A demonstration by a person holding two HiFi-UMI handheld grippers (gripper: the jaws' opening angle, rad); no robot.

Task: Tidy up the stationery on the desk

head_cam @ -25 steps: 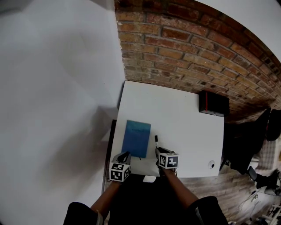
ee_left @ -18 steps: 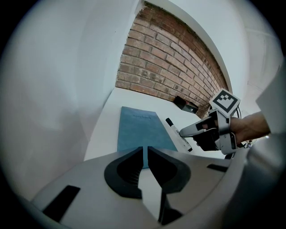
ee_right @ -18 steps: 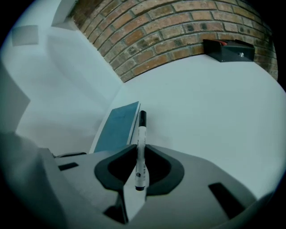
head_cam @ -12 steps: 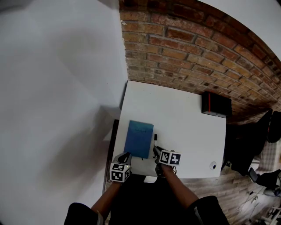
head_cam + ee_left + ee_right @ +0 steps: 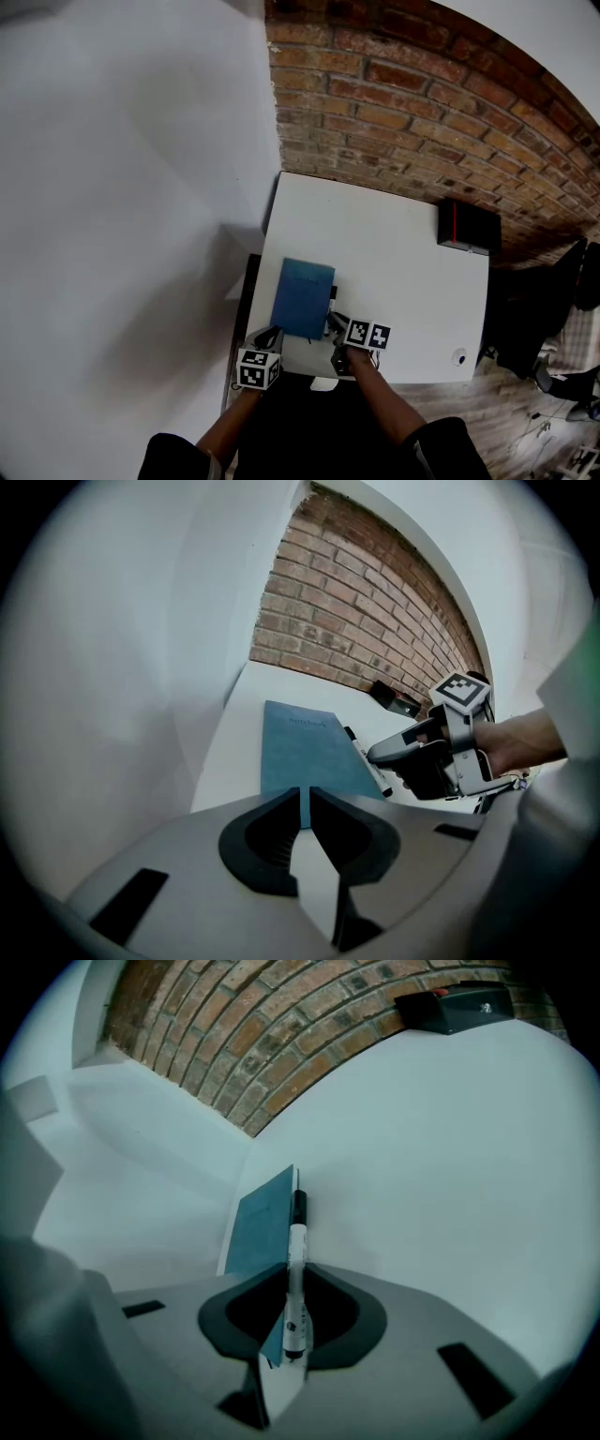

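A blue notebook (image 5: 302, 298) lies flat near the front left of the white desk (image 5: 384, 253). A white marker pen with a black cap (image 5: 333, 293) lies along its right edge. My right gripper (image 5: 336, 322) is at the pen's near end; in the right gripper view the pen (image 5: 296, 1241) runs straight out from between the jaws, which are shut on its end (image 5: 292, 1283), with the notebook (image 5: 262, 1213) just to its left. My left gripper (image 5: 270, 333) is at the notebook's near edge (image 5: 309, 752), shut, holding nothing (image 5: 305, 803).
A black box with a red stripe (image 5: 466, 226) stands at the desk's back right, against the brick wall (image 5: 422, 103). A small round white object (image 5: 458, 356) sits near the front right corner. A white wall borders the desk on the left.
My right gripper has moved a little forward onto the pen's near end. The left gripper has stayed at the notebook's near edge. The head view has shifted slightly.
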